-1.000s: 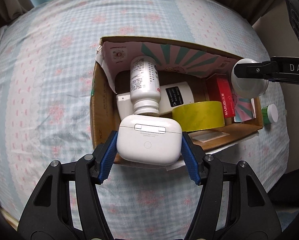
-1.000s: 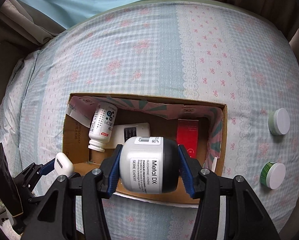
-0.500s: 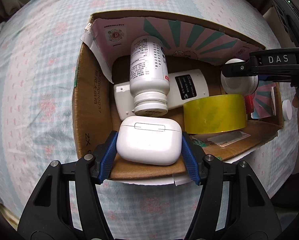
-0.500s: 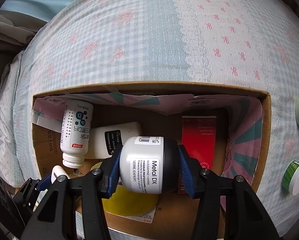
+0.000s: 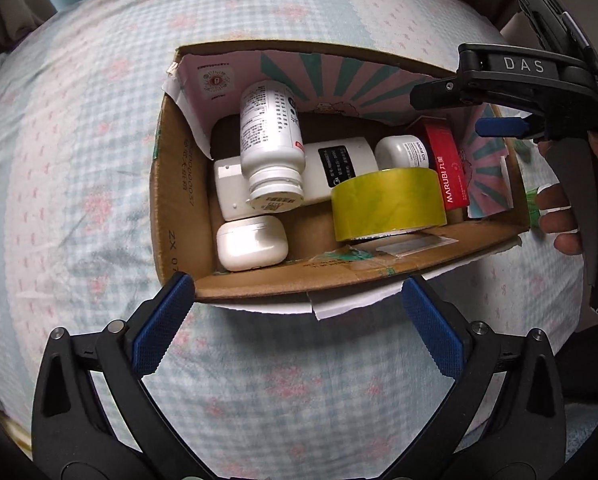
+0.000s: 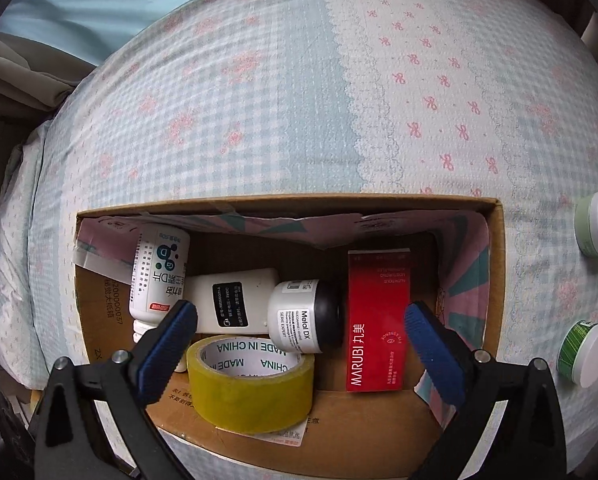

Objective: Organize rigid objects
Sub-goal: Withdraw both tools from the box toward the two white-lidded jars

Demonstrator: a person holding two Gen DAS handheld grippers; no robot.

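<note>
A cardboard box (image 5: 179, 200) (image 6: 495, 280) lies on the bed. Inside lie a white earbud case (image 5: 252, 243), a white pill bottle (image 5: 269, 148) (image 6: 159, 276), a flat white bottle (image 5: 339, 168) (image 6: 235, 300), a white and black Metal DX jar (image 5: 403, 152) (image 6: 305, 316), a yellow tape roll (image 5: 387, 204) (image 6: 251, 384) and a red MARUBI box (image 5: 447, 164) (image 6: 377, 320). My left gripper (image 5: 295, 320) is open and empty above the box's near edge. My right gripper (image 6: 299, 344) is open and empty over the box, above the jar; it also shows in the left wrist view (image 5: 499, 120).
Two small jars with white lids, one pale green (image 6: 597, 224) and one dark green (image 6: 585, 356), stand on the checked bedsheet (image 6: 299, 100) right of the box. Curtains hang behind the bed.
Both grippers opened. The earbud case dropped from my left gripper into the box's near left corner. The Metal DX jar dropped from my right gripper beside the red box. My left gripper pulled back.
</note>
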